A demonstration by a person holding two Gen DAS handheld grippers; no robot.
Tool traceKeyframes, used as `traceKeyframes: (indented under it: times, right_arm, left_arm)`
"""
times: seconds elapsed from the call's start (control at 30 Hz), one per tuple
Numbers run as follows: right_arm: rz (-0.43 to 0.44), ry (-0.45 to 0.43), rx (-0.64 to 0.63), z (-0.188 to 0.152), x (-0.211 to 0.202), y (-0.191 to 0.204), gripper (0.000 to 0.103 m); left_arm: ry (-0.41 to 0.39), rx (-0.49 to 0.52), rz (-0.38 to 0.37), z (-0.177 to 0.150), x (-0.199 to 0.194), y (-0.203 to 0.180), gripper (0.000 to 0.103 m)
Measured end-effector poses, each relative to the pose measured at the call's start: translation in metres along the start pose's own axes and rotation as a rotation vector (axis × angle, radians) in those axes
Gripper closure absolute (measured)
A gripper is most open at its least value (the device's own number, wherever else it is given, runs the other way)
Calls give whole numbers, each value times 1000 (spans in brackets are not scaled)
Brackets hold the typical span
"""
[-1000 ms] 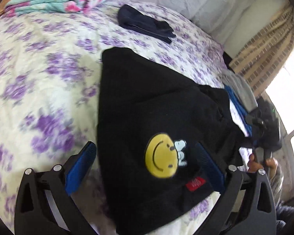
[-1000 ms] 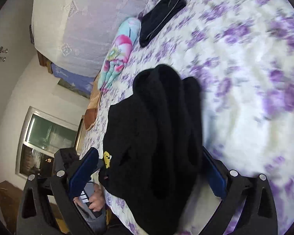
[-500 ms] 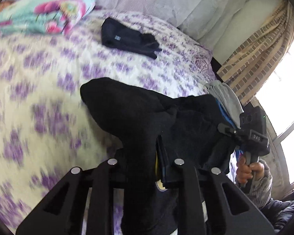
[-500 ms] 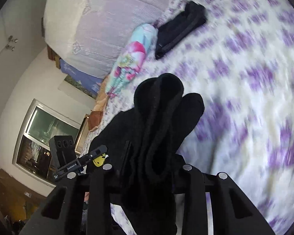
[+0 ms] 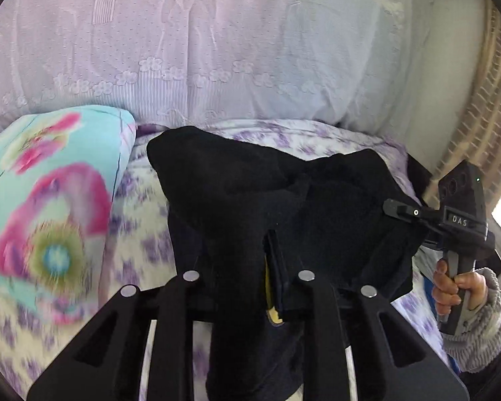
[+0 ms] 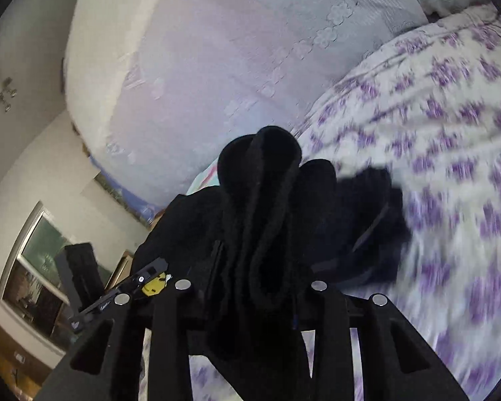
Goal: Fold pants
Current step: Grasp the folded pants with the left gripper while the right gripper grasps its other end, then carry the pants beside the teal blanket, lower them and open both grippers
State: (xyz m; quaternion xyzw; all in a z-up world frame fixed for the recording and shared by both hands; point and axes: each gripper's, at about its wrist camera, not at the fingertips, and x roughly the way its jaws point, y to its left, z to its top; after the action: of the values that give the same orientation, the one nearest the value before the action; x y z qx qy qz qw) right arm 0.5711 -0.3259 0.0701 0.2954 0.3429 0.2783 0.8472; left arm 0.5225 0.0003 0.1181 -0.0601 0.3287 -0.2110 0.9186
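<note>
A bed's purple-flowered sheet (image 5: pixel 143 234) runs up to a tall pale lilac headboard cover (image 5: pixel 217 50) with embossed flowers along its lower band. At the head of the bed, toward its left side, lies a turquoise pillow (image 5: pixel 43 207) with pink flowers, touching the headboard cover. In the right wrist view a dark folded garment (image 6: pixel 370 227) lies on the sheet, a framed window (image 6: pixel 36 277) is in the far wall, and a woven curtain (image 5: pixel 481 127) hangs beyond the bed's right edge.

bed (image 5: pixel 140 220), purple-flowered sheet
floral turquoise bundle (image 5: pixel 46 207) lies at its left; dark folded garment (image 6: pixel 374 230) lies further right; white pillows (image 5: pixel 250 50) behind
</note>
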Motion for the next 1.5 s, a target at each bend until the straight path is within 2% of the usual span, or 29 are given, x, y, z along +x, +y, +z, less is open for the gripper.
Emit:
traceKeyframes:
  times: [0.07,0.13,0.2,0.23,0.27,0.33,0.43,0.5,0.53,0.57,0.63,0.7,0.77,0.9,0.93,1.0,1.07,1.17,1.3,1.4,1.5]
  right_arm:
    - [-39,12,15,16,27,-24,71]
    - [-109,46,42,18,60,-57,71]
    - [-241,108,46,6,93,-91,70]
    - [-263,100,28,0,101,-102,69]
    - [-239,61,4,-5,101,-108,67]
    - [-200,53,22,-5,98,-113,66]
    - [-188,73,41,1,95,-110,64]
    - [-221,25,32,3,81,-97,58]
    - [-251,-17,18,2,69,-87,53]
    - [-281,-76,-3,0,53,-74,43]
    - [-357,-165,-31,-13,28,-49,35]
    - [-452,-272,-85,-40,5,-18,15]
    - [-512,-336,-176,-76,-8,13,4]
    - [-594,-412,-277,-143,-14,45,4]
    - [-584,-454,-294,-162,-18,47,4]
    - [-544,-494,-323,-177,-24,51,4]
    - [-556,-454,-330,-170,-21,50,4]
    - [-543,-463,-352,-174,-23,46,4]
    - [-639,-369,-425,-174,2,42,4]
    - [-627,-347,-415,-175,7,38,4]
    - [-623,-359,-415,-176,5,39,4]
  left_arm:
    - [33,-15,30,14,46,17,80]
    - [106,-34,61,11,101,34,76]
    - [198,-53,116,-5,148,47,67]
    - [233,-61,146,-16,169,54,55]
    - [183,-62,190,-27,175,57,35]
    - [83,-45,327,-36,173,57,8]
    - [79,-86,314,-37,169,62,8]
    - [82,-123,336,-33,157,61,8]
    - [69,-126,379,-31,146,58,9]
    - [53,-120,415,-36,133,52,9]
    - [10,-99,486,-43,105,37,9]
    - [-30,-90,523,-60,79,22,9]
    - [-60,-69,552,-81,55,2,7]
    - [-108,-58,586,-122,23,-30,5]
    - [-116,-59,578,-129,18,-33,5]
    - [-123,-42,548,-142,11,-40,5]
    - [-117,-9,513,-144,13,-45,5]
    - [-135,6,509,-141,13,-47,5]
    - [-153,-10,458,-137,13,-47,5]
    - [-147,-11,473,-137,15,-45,5]
    - [-139,-33,432,-137,15,-43,5]
